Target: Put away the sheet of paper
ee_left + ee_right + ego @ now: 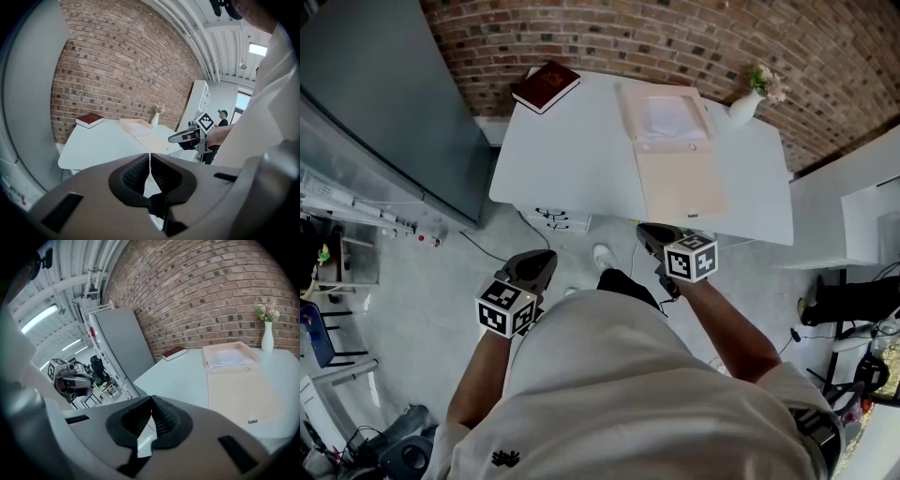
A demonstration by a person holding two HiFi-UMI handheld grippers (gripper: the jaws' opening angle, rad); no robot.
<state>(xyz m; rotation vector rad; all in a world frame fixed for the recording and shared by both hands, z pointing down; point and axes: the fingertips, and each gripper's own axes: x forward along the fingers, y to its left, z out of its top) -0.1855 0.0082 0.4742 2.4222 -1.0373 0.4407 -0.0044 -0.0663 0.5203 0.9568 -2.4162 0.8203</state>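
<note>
Sheet of paper [668,120] lies well apart from both tools, white and slightly rumpled, inside the tray half of an open beige box [629,117] that sits toward the far edge of the white worktop [572,159]. Nearest the person, the left tool [542,262] is held over the grey floor [422,309], short of the worktop's near edge. Its jaws are pressed together and there is nothing between them. The right tool [647,230] is a little further forward, just off the near edge. Its jaws are likewise closed on each other and carry nothing. Just beyond the right tool, the box's flat lid [680,183] lies folded open on the worktop, reaching from close to the near edge back to the tray. The tray stands at the lid's far end with the sheet of paper resting within its low walls and not sticking out over them. Left of the box the worktop is bare up to the far left corner, where a dark red book [546,86] lies flat. At the far right corner, beside the tray but apart from it, stands a white vase [744,106] with small pale flowers. A brick wall [675,37] runs behind the far edge.
</note>
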